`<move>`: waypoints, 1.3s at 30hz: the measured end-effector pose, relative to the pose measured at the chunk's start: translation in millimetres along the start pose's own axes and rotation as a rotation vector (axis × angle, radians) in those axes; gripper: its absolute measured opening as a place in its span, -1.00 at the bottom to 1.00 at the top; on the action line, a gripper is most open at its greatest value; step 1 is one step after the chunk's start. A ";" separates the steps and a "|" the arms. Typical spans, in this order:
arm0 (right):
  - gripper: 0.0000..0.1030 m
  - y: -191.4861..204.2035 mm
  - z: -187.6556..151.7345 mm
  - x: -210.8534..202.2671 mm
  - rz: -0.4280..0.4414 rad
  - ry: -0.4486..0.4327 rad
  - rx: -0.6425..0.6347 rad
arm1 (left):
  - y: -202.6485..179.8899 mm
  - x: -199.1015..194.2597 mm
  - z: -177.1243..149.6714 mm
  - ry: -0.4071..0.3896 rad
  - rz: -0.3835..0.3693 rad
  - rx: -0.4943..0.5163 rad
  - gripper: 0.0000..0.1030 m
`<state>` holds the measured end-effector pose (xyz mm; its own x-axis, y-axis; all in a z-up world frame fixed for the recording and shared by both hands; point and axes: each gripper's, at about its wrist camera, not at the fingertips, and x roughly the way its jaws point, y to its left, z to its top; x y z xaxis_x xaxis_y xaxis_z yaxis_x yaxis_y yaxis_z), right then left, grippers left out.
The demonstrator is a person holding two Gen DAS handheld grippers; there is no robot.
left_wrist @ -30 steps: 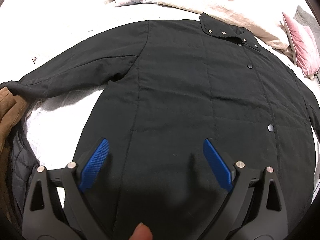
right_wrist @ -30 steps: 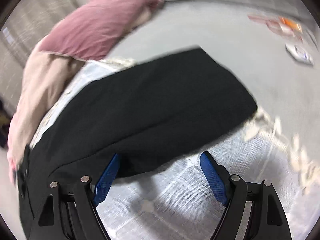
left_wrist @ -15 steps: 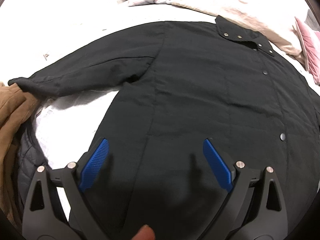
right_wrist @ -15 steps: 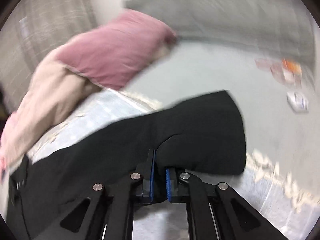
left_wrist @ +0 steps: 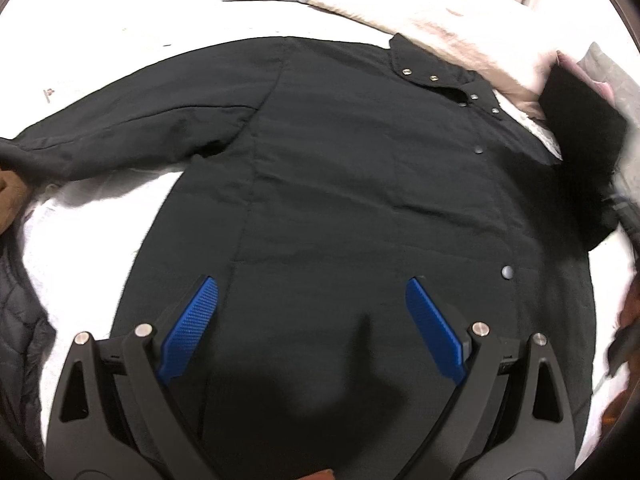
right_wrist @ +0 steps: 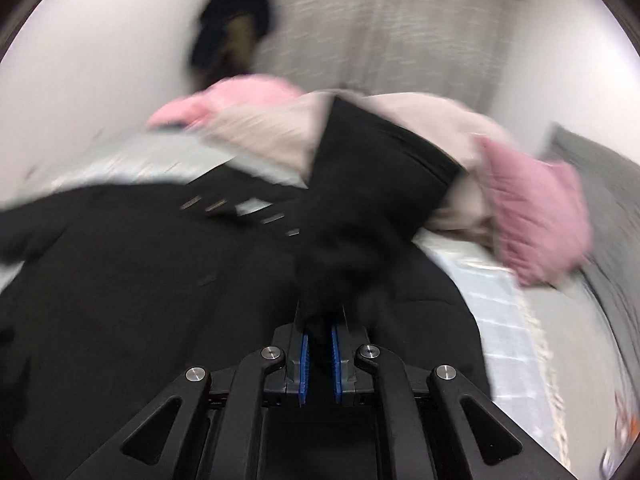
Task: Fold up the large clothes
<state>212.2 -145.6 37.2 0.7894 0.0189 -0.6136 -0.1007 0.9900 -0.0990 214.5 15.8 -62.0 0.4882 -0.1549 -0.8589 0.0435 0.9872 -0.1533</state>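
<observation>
A large black jacket lies front up and spread on a white bed, collar at the far right, one sleeve stretched out to the left. My left gripper is open and empty above the jacket's lower body. My right gripper is shut on the jacket's other sleeve and holds it lifted over the jacket's body; that raised sleeve also shows at the right edge of the left wrist view. The right wrist view is motion-blurred.
A beige duvet and pink pillows lie along the far side of the bed. A brown garment and a dark quilted garment lie at the left edge. Grey floor is beyond the bed's right side.
My right gripper closed on the sleeve, lifted it and swung it over the jacket's body. My left gripper stayed open, drifting slightly over the jacket.
</observation>
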 end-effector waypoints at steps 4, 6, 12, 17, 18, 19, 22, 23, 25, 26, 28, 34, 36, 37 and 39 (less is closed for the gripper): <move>-0.31 62.0 -23.3 52.0 0.142 0.236 -0.092 | 2.5 -4.3 1.7 -0.018 -0.086 -0.020 0.85; -0.25 77.1 -40.6 59.7 0.131 0.301 -0.133 | -2.6 -10.1 5.7 -0.030 -0.119 -0.016 0.85; 0.20 40.2 -56.5 20.2 0.238 0.252 0.018 | -57.4 -8.1 23.7 -0.016 -0.179 0.080 0.85; 0.29 -5.3 -60.8 -6.9 0.214 0.198 0.084 | -114.3 16.0 35.1 0.030 -0.188 0.155 0.85; 0.30 -17.4 -63.3 -9.5 0.195 0.190 0.093 | -124.4 21.1 37.8 0.036 -0.187 0.168 0.85; 0.31 -21.7 -61.5 -19.3 0.178 0.183 0.100 | -134.7 28.1 40.2 0.044 -0.188 0.180 0.84; 0.32 -57.0 -56.6 -12.4 0.119 0.186 0.141 | -159.5 47.8 45.8 0.067 -0.185 0.201 0.79; 0.32 -69.7 -57.1 -8.4 0.096 0.191 0.160 | -166.9 54.8 47.0 0.076 -0.184 0.206 0.75; 0.32 -91.9 -58.8 0.0 0.063 0.204 0.195 | -177.9 66.0 48.1 0.091 -0.184 0.213 0.69; 0.32 -99.5 -61.5 3.9 0.055 0.211 0.213 | -183.6 72.4 48.1 0.100 -0.183 0.217 0.60; 0.33 -115.2 -67.9 12.4 0.046 0.231 0.253 | -191.9 81.7 47.2 0.113 -0.169 0.223 0.40; 0.32 -137.8 -83.3 27.9 0.032 0.260 0.313 | -194.5 71.8 47.5 0.018 -0.118 0.271 -0.86; 0.32 -145.7 -86.0 29.5 0.025 0.254 0.343 | -191.0 57.7 51.4 -0.044 -0.131 0.272 -0.87; 0.32 -150.9 -86.8 30.6 0.025 0.251 0.367 | -189.0 51.0 53.8 -0.074 -0.132 0.273 -0.87; 0.33 -161.0 -88.8 32.5 0.038 0.250 0.416 | -180.0 33.2 62.9 -0.149 -0.133 0.260 -0.89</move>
<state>200.3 -316.8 -36.4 0.6151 0.0725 -0.7851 0.1640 0.9622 0.2173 277.7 -164.6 -32.2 0.5850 -0.2949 -0.7555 0.3272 0.9382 -0.1129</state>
